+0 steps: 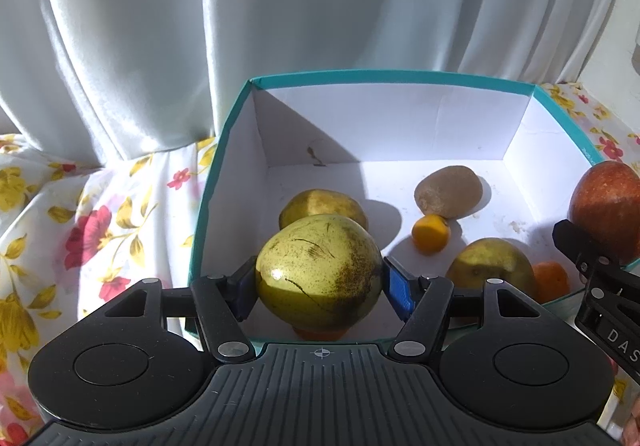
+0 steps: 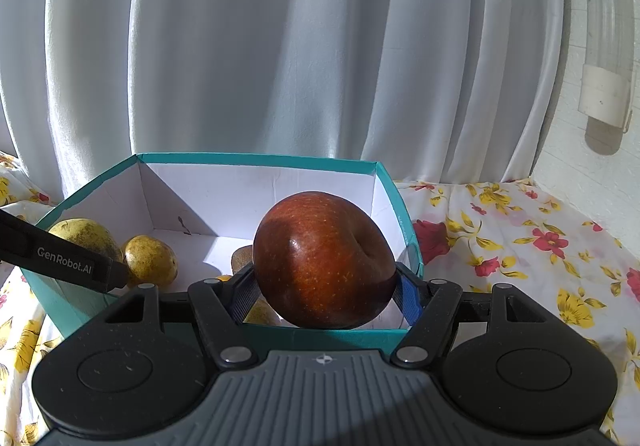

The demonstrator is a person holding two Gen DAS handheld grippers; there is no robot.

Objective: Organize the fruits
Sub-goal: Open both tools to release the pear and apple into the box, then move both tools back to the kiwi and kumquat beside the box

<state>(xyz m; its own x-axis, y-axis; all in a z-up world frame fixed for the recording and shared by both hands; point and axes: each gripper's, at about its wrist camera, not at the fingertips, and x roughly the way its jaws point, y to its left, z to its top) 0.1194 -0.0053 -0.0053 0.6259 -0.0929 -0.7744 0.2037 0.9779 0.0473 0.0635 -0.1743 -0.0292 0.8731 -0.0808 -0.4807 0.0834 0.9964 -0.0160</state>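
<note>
Left wrist view: my left gripper (image 1: 319, 282) is clenched on a yellow-green pear (image 1: 319, 272), one blue pad (image 1: 398, 286) pressed to each side, the fruit held above the near part of the teal box (image 1: 224, 150). On the white box floor beyond lie a second pear (image 1: 320, 204), a brown kiwi (image 1: 448, 191), a small orange fruit (image 1: 431, 234), a third pear (image 1: 490, 264) and another orange fruit (image 1: 552, 280) by the near right wall. An orange patch shows just under the held pear; what it is I cannot tell. At the right edge my right gripper (image 1: 592, 266) carries a red apple (image 1: 604, 206) over the box's right rim.

Right wrist view: my right gripper (image 2: 325, 292) grasps the red apple (image 2: 324, 260) between its pads, above the near wall of the teal box (image 2: 400, 206). My left gripper's finger (image 2: 64, 262) crosses at left, before two pears (image 2: 150, 260). Around the box lies a flowered cloth (image 2: 520, 246); behind hangs a pale curtain (image 2: 280, 46).
</note>
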